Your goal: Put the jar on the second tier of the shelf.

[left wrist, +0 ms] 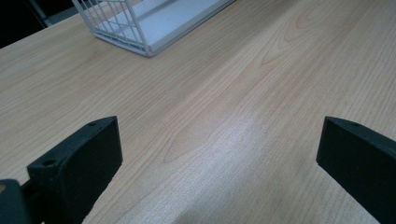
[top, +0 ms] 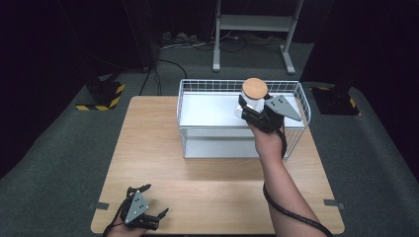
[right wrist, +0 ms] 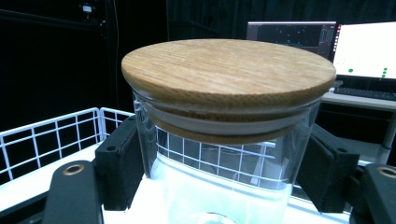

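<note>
A clear glass jar with a round wooden lid stands upright over the top shelf of a white wire rack. My right gripper is shut on the jar, one black jaw against each side of the glass below the lid. Whether the jar's base touches the shelf is hidden. My left gripper rests at the table's near left edge, open, with bare wood between its jaws.
The wooden table lies between the rack and the left gripper. A corner of the rack shows far ahead in the left gripper view. Monitors glow behind the jar. A metal stand and cables lie on the floor beyond.
</note>
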Available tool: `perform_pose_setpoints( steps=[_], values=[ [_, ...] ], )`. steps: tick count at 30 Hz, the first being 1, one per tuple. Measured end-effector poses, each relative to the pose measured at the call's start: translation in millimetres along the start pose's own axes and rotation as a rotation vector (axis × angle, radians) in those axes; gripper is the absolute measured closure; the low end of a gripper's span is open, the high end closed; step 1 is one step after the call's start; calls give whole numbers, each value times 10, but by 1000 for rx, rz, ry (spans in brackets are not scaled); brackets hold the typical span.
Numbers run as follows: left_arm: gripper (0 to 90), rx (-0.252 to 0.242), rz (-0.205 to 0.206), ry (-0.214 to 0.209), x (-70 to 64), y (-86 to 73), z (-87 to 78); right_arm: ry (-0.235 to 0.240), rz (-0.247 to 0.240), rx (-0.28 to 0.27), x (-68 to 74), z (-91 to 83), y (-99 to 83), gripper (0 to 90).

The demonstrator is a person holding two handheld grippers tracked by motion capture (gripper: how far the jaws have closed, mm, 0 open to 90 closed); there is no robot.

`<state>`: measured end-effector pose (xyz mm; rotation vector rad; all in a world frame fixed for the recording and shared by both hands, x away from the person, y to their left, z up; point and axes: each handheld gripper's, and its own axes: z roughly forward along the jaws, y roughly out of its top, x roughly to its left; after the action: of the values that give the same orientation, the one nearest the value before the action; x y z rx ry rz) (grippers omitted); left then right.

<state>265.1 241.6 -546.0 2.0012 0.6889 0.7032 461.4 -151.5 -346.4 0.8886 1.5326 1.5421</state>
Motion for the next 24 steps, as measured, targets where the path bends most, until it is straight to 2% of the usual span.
perform_pose_setpoints(
  steps=[24],
  values=[
    [5,-9,-5,2,9,-4,-11,6,27,32,-19,179,-7,258]
  ],
)
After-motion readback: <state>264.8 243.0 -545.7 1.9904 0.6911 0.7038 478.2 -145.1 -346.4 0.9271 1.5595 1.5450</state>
